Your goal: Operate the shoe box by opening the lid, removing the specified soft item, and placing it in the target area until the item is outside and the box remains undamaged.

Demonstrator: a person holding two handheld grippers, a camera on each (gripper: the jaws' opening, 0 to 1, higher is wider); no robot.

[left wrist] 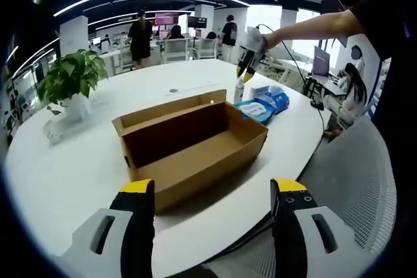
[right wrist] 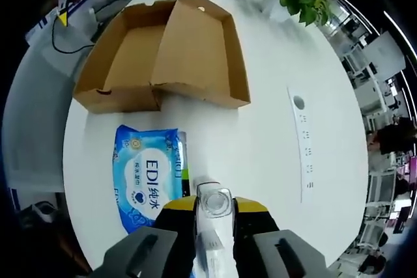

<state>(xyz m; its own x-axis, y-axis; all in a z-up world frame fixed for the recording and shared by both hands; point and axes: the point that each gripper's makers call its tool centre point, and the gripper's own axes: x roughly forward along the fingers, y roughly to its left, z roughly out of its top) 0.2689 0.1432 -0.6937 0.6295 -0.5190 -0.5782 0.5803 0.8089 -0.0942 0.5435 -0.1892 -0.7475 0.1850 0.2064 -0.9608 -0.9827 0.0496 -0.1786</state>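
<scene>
The box [right wrist: 163, 56] lay open and empty; at its 6 o'clock the wipes [right wrist: 148, 177], probably light and squashy, lay while the right gripper [right wrist: 214, 209] clasped a bottle [right wrist: 214, 201], left gripper [left wrist: 215, 190] wide.

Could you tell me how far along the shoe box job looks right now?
Done: the shoe box stands open and looks empty and intact, and a blue wipes pack already lies on the white table beside it. In hand: the right gripper grips a small clear bottle. Left: setting the bottle down; the left gripper is open.
</scene>
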